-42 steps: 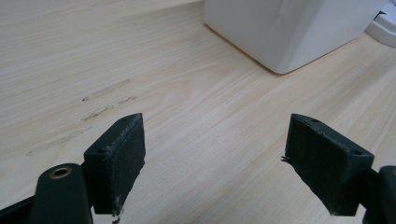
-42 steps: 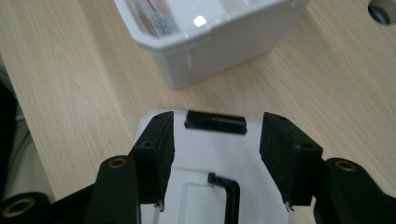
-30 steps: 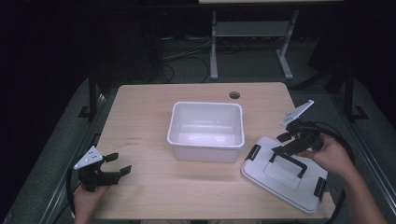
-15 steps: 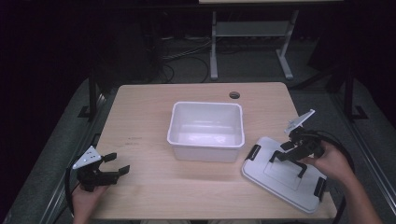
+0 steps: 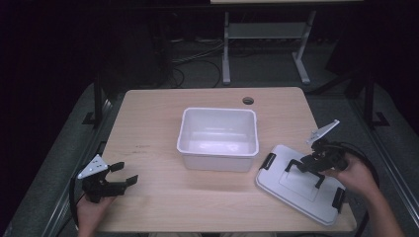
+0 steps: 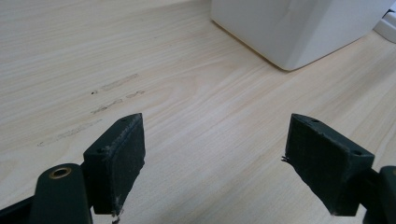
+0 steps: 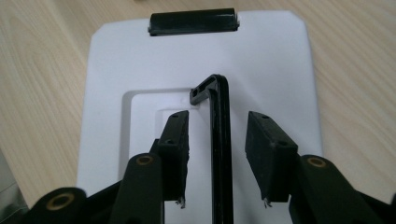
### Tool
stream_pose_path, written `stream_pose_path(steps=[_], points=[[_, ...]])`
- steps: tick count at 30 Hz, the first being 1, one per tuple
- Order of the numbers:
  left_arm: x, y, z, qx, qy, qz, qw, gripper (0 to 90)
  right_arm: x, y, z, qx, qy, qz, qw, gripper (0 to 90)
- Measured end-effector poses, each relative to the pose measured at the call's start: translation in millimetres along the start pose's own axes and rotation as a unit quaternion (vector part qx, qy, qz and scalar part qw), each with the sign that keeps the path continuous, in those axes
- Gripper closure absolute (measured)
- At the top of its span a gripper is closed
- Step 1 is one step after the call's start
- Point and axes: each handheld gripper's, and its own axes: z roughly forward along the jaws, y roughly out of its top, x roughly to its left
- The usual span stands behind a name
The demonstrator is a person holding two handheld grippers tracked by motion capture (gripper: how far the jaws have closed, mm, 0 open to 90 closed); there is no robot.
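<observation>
Far left, near the front edge of the table [image 5: 163,113]: left gripper [image 5: 127,173] parked low over bare wood, same spot as a second ago. Released and empty, with the jaws spread wide in the left gripper view [image 6: 215,158] and nothing but wood grain between the pads. No part in the work for now.

Middle of the table: white box [image 5: 217,148], upright, open at the top, nothing to be seen inside. Not shifted, well apart from both grippers. One corner just visible at the top of the left gripper view [image 6: 299,28].

Right of the box, lying flat and skewed near the front right corner: white lid [image 5: 291,192], with a black latch [image 7: 192,21] at its far end.

Here the change: right gripper [image 5: 309,165] lower than a second ago, now down over the raised middle of the lid, jaws just closing in. In the right gripper view [image 7: 217,140], black handle [image 7: 220,154] standing up between the two pads, a sliver of white lid visible on either side of it. So: straddling the handle, narrowed, not yet clenched on it.

Probably the last instant before a grasp. Approach done, squeeze not yet finished, lid not yet off the table. Likely next: closing fully on the handle, then lifting and carrying the lid leftward over the open box. Worth watching: handle slightly nearer one pad, so a small sideways nudge of the lid possible at closing.
</observation>
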Motion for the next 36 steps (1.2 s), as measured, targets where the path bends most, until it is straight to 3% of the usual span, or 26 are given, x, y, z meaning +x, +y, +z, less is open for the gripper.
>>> stream_pose_path(steps=[14,30,36], points=[[-0.9,0.2,0.7,0.002,0.001,0.002,1.0,19.5,1.8,-13.2,1.6,-0.003,0.005,0.001,1.0,78.4],[-1.0,0.0,-0.8,-0.001,0.002,0.0,1.0,19.5,2.3,-11.7,2.1,0.001,0.024,-0.006,0.9997,83.9],[-1.5,0.3,-0.8,-0.001,0.001,0.0,1.0,19.5,4.1,-12.1,-0.8,0.002,0.021,-0.008,0.9997,84.4]])
